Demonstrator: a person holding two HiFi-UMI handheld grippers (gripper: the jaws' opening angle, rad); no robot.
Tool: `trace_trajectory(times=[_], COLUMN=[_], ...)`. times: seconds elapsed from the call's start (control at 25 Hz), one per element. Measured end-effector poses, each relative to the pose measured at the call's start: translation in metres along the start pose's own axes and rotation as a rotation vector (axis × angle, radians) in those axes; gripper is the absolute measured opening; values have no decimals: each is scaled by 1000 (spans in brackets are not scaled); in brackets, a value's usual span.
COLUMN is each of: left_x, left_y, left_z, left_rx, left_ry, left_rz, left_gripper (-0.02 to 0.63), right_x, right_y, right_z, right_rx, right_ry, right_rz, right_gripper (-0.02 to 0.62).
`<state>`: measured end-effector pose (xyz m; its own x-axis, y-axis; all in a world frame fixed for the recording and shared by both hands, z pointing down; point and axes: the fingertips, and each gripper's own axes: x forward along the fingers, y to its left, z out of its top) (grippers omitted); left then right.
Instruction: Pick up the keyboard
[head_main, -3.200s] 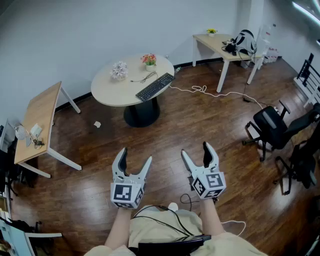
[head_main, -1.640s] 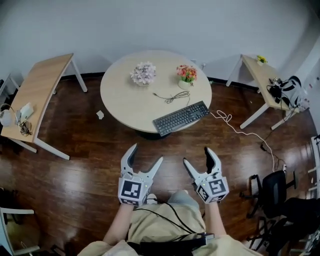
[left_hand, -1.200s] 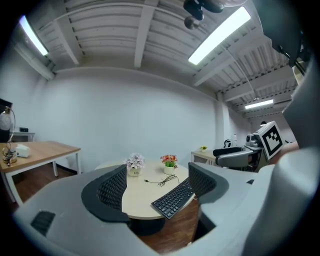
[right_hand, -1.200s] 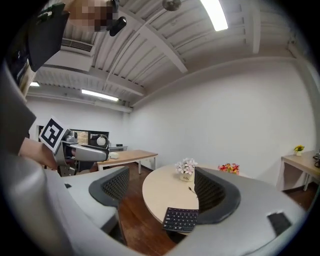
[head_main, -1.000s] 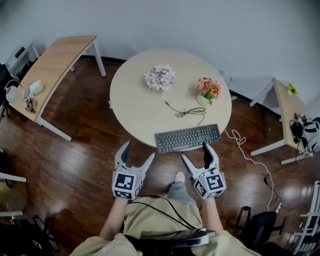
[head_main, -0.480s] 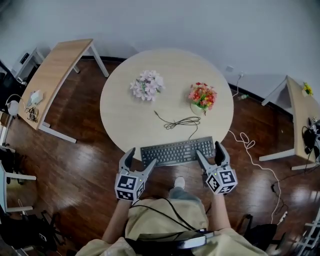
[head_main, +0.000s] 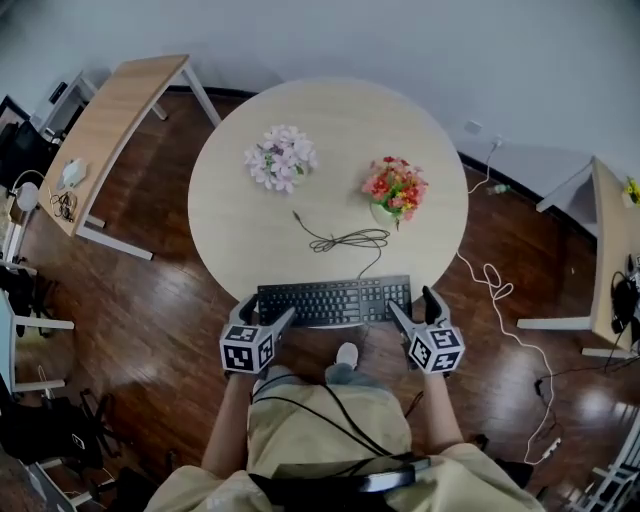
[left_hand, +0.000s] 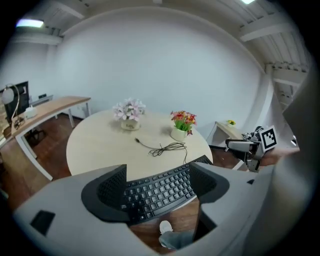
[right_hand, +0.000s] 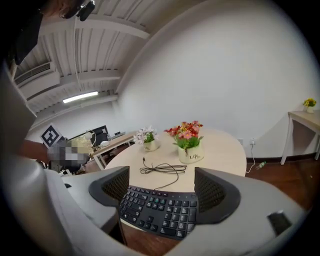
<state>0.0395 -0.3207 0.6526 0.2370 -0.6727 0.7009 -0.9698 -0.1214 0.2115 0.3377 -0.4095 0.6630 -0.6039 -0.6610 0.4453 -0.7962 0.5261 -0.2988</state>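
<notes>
A black keyboard (head_main: 335, 301) lies along the near edge of the round beige table (head_main: 240, 225), and its cable (head_main: 340, 240) is coiled behind it. My left gripper (head_main: 266, 310) is at the keyboard's left end with its jaws opening. In the left gripper view the keyboard (left_hand: 160, 192) shows between the wide jaws, and the pads do not press on it. My right gripper (head_main: 411, 303) stands open at the right end. The right gripper view shows the keyboard (right_hand: 162, 212) low between its jaws, with no contact visible.
Two flower pots stand on the table farther back, one pink-white (head_main: 278, 158) and one red (head_main: 395, 188). A wooden desk (head_main: 110, 115) is at the left. A white cable (head_main: 490, 282) lies on the wood floor at the right. The person's shoe (head_main: 346, 354) is below the table edge.
Both grippers have moved forward and down, from in front of the table edge to the two ends of the keyboard. The table now sits closer in the head view.
</notes>
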Motion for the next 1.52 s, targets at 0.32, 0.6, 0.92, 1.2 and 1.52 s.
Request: trace_trajectory(times=[0.32, 0.6, 0.92, 1.2, 1.52], left_x=[33, 58, 81, 86, 69], left_y=[52, 79, 79, 82, 102], left_z=[-82, -119, -124, -126, -100], left_rx=[-210, -344, -374, -328, -284], left_ry=[204, 238, 230, 245, 162], left_rz=[63, 4, -46, -22, -1], left_gripper=[405, 405, 387, 315, 267], right_x=[25, 41, 74, 76, 68], right_y=[-53, -71, -61, -57, -28], right_z=[-82, -122, -134, -134, -75], right_rx=[91, 209, 194, 200, 195], right_ry=[181, 236, 303, 339, 166], right_rz=[15, -4, -43, -63, -3], right_gripper=[414, 414, 414, 413, 400])
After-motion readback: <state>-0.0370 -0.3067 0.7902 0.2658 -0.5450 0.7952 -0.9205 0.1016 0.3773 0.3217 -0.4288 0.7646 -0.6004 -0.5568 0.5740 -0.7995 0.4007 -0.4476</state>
